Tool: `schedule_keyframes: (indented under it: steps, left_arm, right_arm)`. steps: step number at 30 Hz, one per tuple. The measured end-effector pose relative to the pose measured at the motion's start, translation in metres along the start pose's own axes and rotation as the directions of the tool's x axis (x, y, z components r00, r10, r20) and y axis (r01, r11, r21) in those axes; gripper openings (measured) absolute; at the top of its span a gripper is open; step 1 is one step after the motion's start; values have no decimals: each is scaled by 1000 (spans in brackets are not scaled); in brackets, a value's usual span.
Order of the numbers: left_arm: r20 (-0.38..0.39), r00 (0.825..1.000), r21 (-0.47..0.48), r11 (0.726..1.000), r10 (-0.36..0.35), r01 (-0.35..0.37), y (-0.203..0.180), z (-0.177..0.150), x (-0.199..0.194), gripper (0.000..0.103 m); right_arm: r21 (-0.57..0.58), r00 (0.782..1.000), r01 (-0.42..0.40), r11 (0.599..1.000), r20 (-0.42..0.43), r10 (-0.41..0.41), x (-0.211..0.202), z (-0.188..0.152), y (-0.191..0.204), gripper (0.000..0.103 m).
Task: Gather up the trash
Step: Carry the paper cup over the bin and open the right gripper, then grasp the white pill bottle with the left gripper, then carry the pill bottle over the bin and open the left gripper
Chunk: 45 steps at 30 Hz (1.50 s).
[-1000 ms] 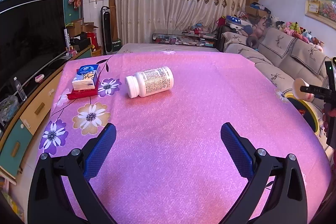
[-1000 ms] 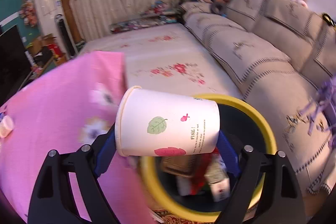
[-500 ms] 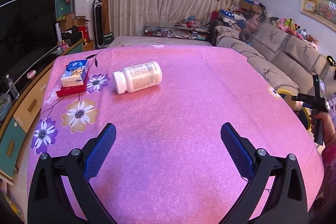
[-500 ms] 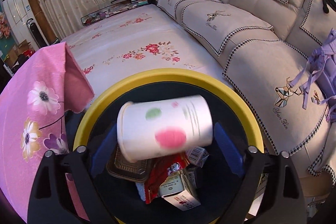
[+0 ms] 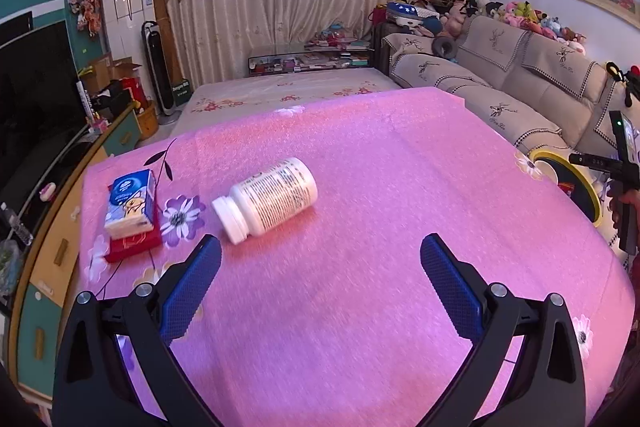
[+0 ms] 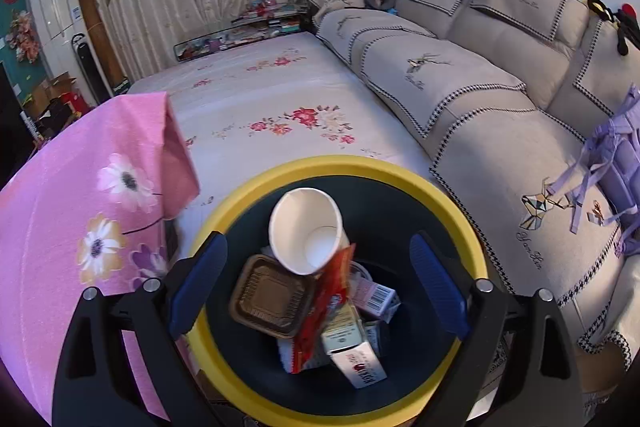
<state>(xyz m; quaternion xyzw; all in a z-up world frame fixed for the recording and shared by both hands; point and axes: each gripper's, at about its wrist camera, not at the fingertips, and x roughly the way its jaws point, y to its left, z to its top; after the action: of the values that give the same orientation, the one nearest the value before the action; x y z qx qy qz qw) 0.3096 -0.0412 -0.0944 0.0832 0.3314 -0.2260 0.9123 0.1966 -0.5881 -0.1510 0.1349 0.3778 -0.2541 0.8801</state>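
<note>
The right claw [image 6: 318,259] hangs released above the yellow-rimmed bin [image 6: 460,215], nothing between its 2 blue pads. The paper cup [image 6: 306,231] lies inside on a brown tray [image 6: 268,297] and cartons. The left claw [image 5: 320,265] is also spread wide, empty, over the pink tablecloth [image 5: 380,167]; a white bottle [image 5: 268,199] lies just beyond, tissue pack [image 5: 130,205] further left.

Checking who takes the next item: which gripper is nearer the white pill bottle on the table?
Left. The left gripper hangs open just short of the pill bottle; the right gripper is over the yellow-rimmed bin off the table's edge.
</note>
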Motion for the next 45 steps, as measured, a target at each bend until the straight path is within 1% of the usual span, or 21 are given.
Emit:
schedule_keyframes:
  steps: [3, 5, 9, 12, 14, 15, 16, 19, 21, 25, 28, 31, 33, 34, 35, 36, 37, 41, 43, 45]
  left_arm:
    - [-22, 1000, -4, 1000, 7, -7, 13, 7, 21, 98]
    - [-36, 999, -15, 1000, 26, -27, 20, 11, 35, 98]
    - [-81, 996, -97, 995, 28, -36, 37, 17, 59, 98]
    - [-102, 995, -165, 986, 12, -29, 43, 21, 70, 98]
    - [-125, 991, -188, 980, 38, -62, 41, 26, 78, 98]
    - [-142, 988, -194, 976, 67, -94, 40, 28, 83, 98]
    - [-163, 981, -209, 968, 104, -138, 40, 30, 89, 98]
    - [-196, 967, -255, 944, 162, -210, 38, 33, 100, 98]
    - [-212, 960, -267, 934, 181, -235, 35, 35, 109, 98]
    - [-224, 947, -302, 908, 229, -291, 31, 38, 119, 98]
    - [-241, 937, -330, 887, 252, -323, 33, 41, 126, 98]
    - [-252, 927, -333, 875, 277, -352, 32, 43, 129, 98]
    - [-262, 924, -338, 870, 279, -359, 33, 43, 133, 98]
    - [-264, 924, -341, 869, 277, -358, 34, 41, 130, 96]
    - [-265, 923, -339, 869, 279, -360, 34, 40, 131, 90]
    - [-265, 924, -335, 873, 275, -356, 33, 40, 133, 85]
    - [-262, 925, -331, 874, 277, -355, 31, 42, 134, 85]
    - [-237, 939, -324, 891, 251, -320, 23, 42, 128, 85]
    - [-203, 945, -294, 905, 256, -309, 11, 45, 118, 85]
    - [-173, 954, -265, 921, 247, -286, -5, 49, 108, 85]
  right_arm:
    - [-20, 1000, -18, 1000, 4, 18, -4, 1, 13, 88]
    - [-27, 1000, -27, 999, 5, 27, -5, 1, 20, 89]
    - [-44, 999, -42, 998, 3, 42, -6, 2, 31, 89]
    - [-57, 999, -51, 997, -4, 51, -4, 3, 38, 89]
    - [-59, 998, -56, 997, -7, 56, -2, 4, 40, 89]
    - [-59, 998, -60, 996, -8, 60, -1, 4, 40, 89]
    - [-57, 998, -64, 996, -8, 63, 0, 4, 40, 89]
    - [-55, 997, -77, 996, -10, 77, 1, 4, 40, 89]
    - [-59, 996, -84, 995, -13, 84, 2, 3, 41, 89]
    - [-56, 995, -97, 994, -15, 96, 2, 1, 39, 89]
    - [-48, 995, -103, 993, -16, 103, 3, -1, 35, 89]
    - [-39, 994, -110, 993, -17, 109, 3, -2, 31, 89]
    - [-32, 993, -115, 993, -16, 114, 3, -3, 28, 89]
    - [-29, 993, -116, 993, -16, 116, 3, -4, 26, 89]
    - [-25, 993, -118, 993, -16, 118, 2, -4, 25, 89]
    - [-22, 993, -120, 993, -15, 120, 2, -5, 24, 89]
    - [-19, 992, -122, 992, -14, 122, 1, -5, 22, 89]
    - [-8, 991, -131, 991, -5, 131, -4, -7, 14, 89]
    - [-1, 991, -136, 991, 2, 136, -7, -8, 11, 89]
    - [6, 990, -139, 990, 10, 139, -12, -10, 6, 89]
